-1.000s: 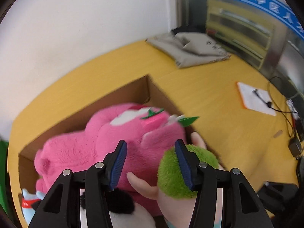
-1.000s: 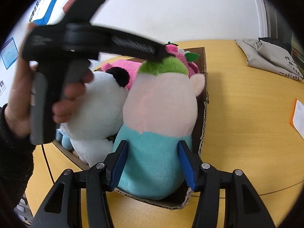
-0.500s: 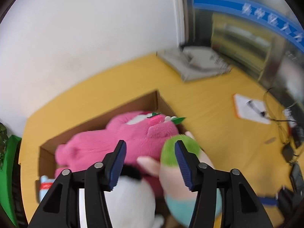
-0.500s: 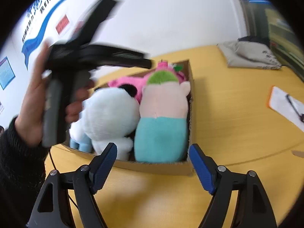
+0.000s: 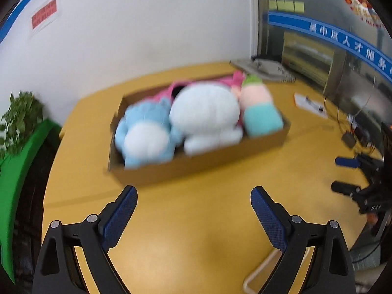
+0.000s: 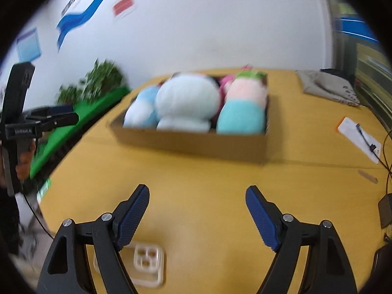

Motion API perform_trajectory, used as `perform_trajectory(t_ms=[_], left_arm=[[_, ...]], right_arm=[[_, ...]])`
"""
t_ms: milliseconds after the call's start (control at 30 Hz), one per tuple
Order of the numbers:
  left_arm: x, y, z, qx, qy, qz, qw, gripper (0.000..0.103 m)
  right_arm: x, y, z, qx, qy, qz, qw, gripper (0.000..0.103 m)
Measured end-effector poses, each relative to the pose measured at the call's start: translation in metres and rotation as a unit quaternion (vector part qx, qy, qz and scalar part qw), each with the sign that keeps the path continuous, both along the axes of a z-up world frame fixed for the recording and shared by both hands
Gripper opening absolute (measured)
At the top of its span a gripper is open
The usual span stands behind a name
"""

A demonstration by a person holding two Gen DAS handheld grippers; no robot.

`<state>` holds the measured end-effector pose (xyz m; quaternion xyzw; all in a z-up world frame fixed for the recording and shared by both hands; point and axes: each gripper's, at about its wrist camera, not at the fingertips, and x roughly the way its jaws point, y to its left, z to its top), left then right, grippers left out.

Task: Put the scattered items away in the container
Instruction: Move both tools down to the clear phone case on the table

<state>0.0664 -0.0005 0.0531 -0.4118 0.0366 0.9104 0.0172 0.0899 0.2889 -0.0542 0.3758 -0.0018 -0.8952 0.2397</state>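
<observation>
The shallow brown cardboard box (image 6: 193,144) sits mid-way across the yellow wooden table (image 6: 208,186) and holds every soft toy in view: a light-blue plush (image 5: 144,137) at its left end, a large white round plush (image 5: 208,117) in the middle, a pink plush (image 5: 235,79) behind, and a peach-and-teal plush with a green tuft (image 5: 259,107) at the right end. All sit inside the walls but stand above the rim.

The left gripper (image 5: 193,216) has its jaws spread wide with nothing between them, over bare tabletop in front of the box. The right gripper (image 6: 197,214) is likewise wide and empty, also short of the box. Both views are motion-blurred.

Judgement: the packing looks finished or nearly so. The step in hand is a check for leftovers; doing it well means keeping both tools clear of the box so the tall toys are not nudged out.

Edges and room: the near box wall faces both grippers with open table between. A clear plastic phone case (image 6: 144,264) lies just under the right gripper's left finger; whether it counts as a scattered item I cannot tell. A white clipboard with a pen (image 6: 359,138) and black cables (image 6: 387,161) crowd the right side; a folded grey cloth (image 6: 328,87) lies at the far right corner. The left table edge drops beside a green panel (image 5: 17,169).
</observation>
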Motion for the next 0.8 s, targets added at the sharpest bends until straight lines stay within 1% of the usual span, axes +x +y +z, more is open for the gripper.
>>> perform_trajectory(t_ms=[67, 100, 133, 233, 267, 300, 367, 467, 567, 600, 667, 733, 800], left_arm=[[0.020, 0.001, -0.028, 0.013, -0.035, -0.005, 0.9993, 0.093], [0.027, 0.004, -0.041, 0.022, -0.051, -0.015, 0.9983, 0.087], [0.034, 0.009, -0.055, 0.033, -0.071, -0.028, 0.9965, 0.082], [0.050, 0.027, -0.091, 0.067, -0.124, -0.059, 0.9882, 0.077], [0.053, 0.032, -0.099, 0.074, -0.136, -0.068, 0.9856, 0.075], [0.057, 0.037, -0.105, 0.078, -0.144, -0.075, 0.9837, 0.070], [0.063, 0.046, -0.115, 0.085, -0.154, -0.089, 0.9805, 0.069], [0.069, 0.061, -0.122, 0.070, -0.155, -0.127, 0.9772, 0.069], [0.071, 0.076, -0.135, 0.058, -0.170, -0.174, 0.9682, 0.069], [0.070, 0.079, -0.139, 0.046, -0.173, -0.181, 0.9669, 0.072], [0.068, 0.082, -0.142, 0.050, -0.172, -0.190, 0.9655, 0.074], [0.063, 0.079, -0.144, 0.057, -0.171, -0.193, 0.9644, 0.074], [0.058, 0.075, -0.144, 0.058, -0.168, -0.193, 0.9651, 0.075]], right_arm=[[0.015, -0.006, -0.017, 0.012, -0.019, 0.018, 1.000, 0.081], [0.021, -0.009, -0.025, 0.013, -0.031, 0.026, 0.999, 0.081], [0.027, -0.012, -0.035, 0.014, -0.045, 0.033, 0.998, 0.080], [0.040, -0.021, -0.057, 0.022, -0.077, 0.047, 0.996, 0.080], [0.043, -0.024, -0.062, 0.026, -0.082, 0.056, 0.995, 0.079], [0.047, -0.028, -0.068, 0.030, -0.084, 0.070, 0.994, 0.079], [0.053, -0.034, -0.074, 0.038, -0.086, 0.098, 0.991, 0.079], [0.058, -0.041, -0.086, 0.053, -0.101, 0.138, 0.984, 0.079], [0.061, -0.050, -0.099, 0.076, -0.113, 0.166, 0.977, 0.076], [0.061, -0.051, -0.099, 0.077, -0.107, 0.169, 0.977, 0.074], [0.060, -0.056, -0.098, 0.069, -0.109, 0.179, 0.975, 0.069], [0.059, -0.060, -0.098, 0.070, -0.103, 0.178, 0.976, 0.069], [0.057, -0.061, -0.097, 0.067, -0.102, 0.181, 0.976, 0.069]])
